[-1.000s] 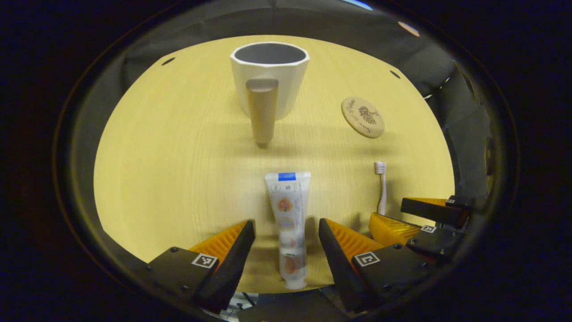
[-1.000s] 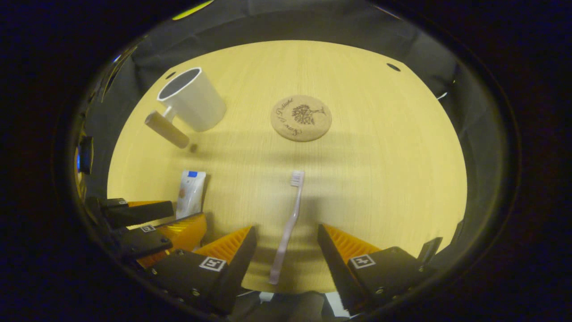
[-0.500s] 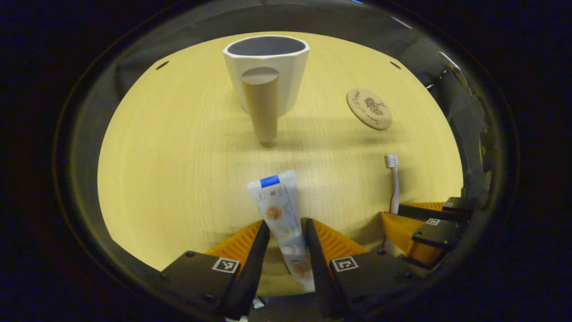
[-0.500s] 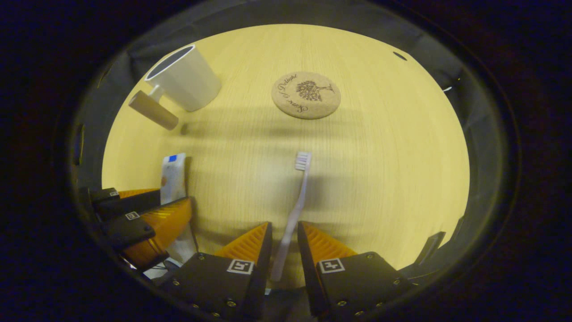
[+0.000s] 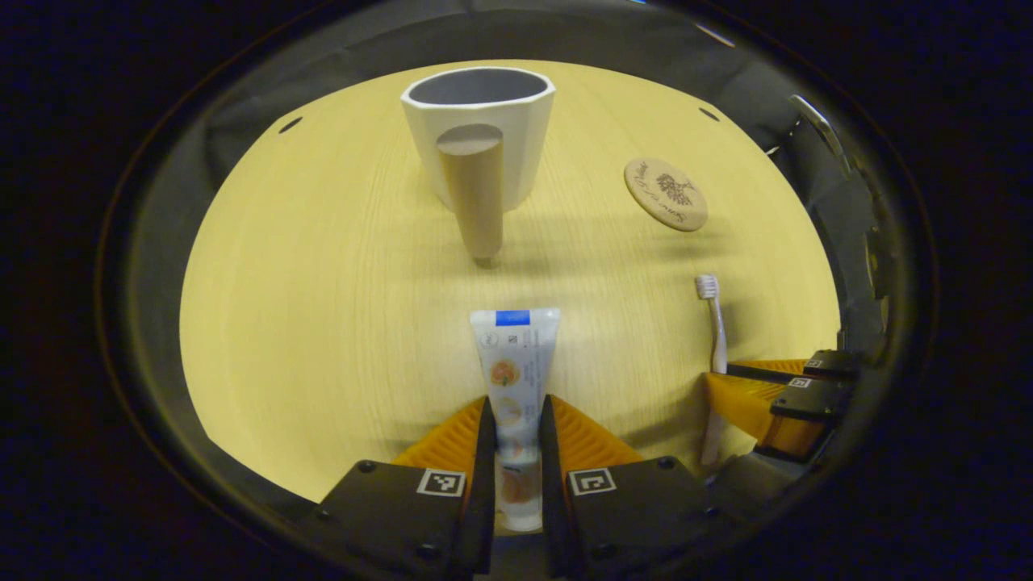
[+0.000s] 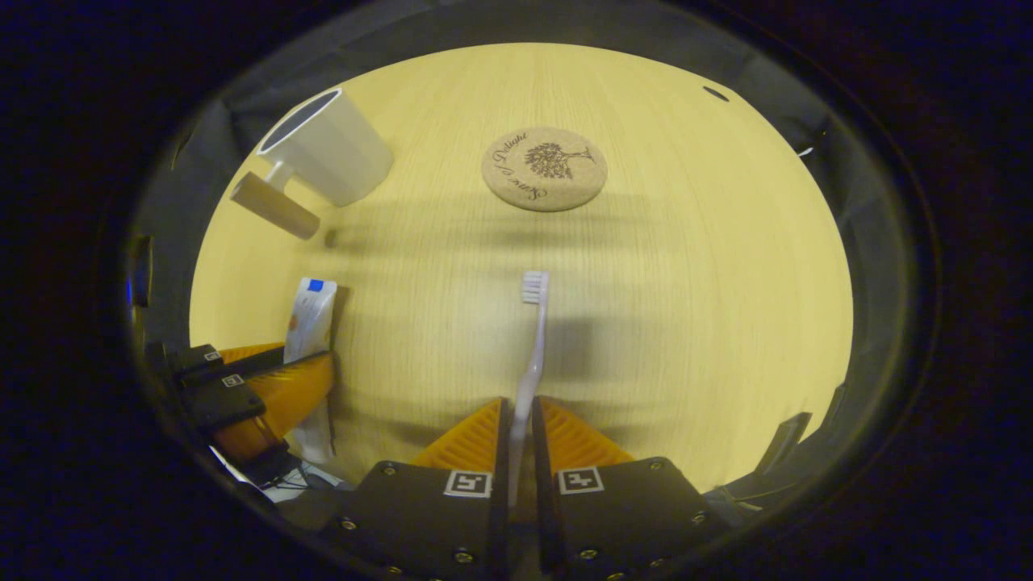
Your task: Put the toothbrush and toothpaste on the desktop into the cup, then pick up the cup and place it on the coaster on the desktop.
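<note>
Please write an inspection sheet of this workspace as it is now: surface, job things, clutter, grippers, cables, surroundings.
Surface: wooden desktop, round holes near its far edge.
Job's things: toothpaste and toothbrush gripped; cup upright, empty; coaster bare.
Clutter: nothing seen.
Grippers: left gripper shut on toothpaste; right gripper shut on toothbrush.
Cables: nothing seen.
Surroundings: black cloth behind the desktop.

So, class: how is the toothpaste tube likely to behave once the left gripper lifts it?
The toothpaste is a soft flat tube, so it will probably dent slightly under the left gripper. It is held near the cap end, so the long free end may droop. It looks light, and being flat, unlikely to roll.
</note>
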A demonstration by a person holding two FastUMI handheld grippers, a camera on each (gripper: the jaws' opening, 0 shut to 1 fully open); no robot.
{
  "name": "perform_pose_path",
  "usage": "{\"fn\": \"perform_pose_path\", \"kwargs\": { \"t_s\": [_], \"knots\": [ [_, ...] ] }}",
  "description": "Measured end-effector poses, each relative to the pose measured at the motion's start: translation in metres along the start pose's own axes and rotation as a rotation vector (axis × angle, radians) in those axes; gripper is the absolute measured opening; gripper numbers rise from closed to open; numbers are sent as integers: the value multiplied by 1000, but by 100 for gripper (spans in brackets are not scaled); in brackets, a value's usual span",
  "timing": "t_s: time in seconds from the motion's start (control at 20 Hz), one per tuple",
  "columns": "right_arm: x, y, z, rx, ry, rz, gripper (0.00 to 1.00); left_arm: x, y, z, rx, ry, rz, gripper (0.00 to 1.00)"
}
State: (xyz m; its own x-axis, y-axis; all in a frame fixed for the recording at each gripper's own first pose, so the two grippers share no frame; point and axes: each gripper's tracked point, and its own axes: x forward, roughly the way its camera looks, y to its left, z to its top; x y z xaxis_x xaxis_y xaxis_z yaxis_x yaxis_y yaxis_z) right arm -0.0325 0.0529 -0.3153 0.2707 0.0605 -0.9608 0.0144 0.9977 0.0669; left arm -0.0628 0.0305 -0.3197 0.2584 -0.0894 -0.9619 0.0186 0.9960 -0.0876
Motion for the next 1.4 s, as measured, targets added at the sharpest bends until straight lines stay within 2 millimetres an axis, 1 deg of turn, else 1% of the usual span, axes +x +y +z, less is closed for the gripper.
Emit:
{"fn": "perform_pose_path", "kwargs": {
  "t_s": [0.05, 0.15, 0.2, 0.35, 0.45, 0.5, 0.55, 0.75, 0.85, 1.0, 1.25, 1.4],
  "knots": [
    [-6, 2, -6, -11, 15, 9, 8, 0, 0, 0, 0, -5, -3, 32],
    [-6, 2, -7, -26, 1, 16, 9, 0, 0, 3, -17, -28, -7, 32],
    [-7, 2, -6, -31, -8, 20, 8, 0, 0, 3, -31, -30, -11, 24],
    [-7, 8, -10, -27, -21, 65, 9, -3, 2, 4, -80, -62, -25, 25],
    [-16, 7, -5, -49, -73, 66, 8, -8, 4, 6, -110, -102, -33, 25],
    [-17, 6, -1, -56, -113, 59, 8, -10, 3, 7, -116, -119, -35, 25],
    [-23, 6, 6, -64, -139, 61, 4, -12, 3, 8, -120, -133, -36, 24],
    [-39, 8, 9, -78, -184, 86, 4, -25, 0, 10, -137, -185, -47, 24],
    [-49, 7, 14, -77, -209, 95, 4, -39, -2, 14, -158, -223, -60, 25],
    [-68, -1, 30, -78, -287, 92, 4, -65, -2, 25, -188, -305, -70, 25],
    [-99, -11, 60, -83, -432, 93, 4, -122, 10, 55, -225, -488, -65, 24],
    [-112, -14, 72, -91, -493, 97, 4, -145, 18, 74, -236, -589, -59, 25]
  ]
}}
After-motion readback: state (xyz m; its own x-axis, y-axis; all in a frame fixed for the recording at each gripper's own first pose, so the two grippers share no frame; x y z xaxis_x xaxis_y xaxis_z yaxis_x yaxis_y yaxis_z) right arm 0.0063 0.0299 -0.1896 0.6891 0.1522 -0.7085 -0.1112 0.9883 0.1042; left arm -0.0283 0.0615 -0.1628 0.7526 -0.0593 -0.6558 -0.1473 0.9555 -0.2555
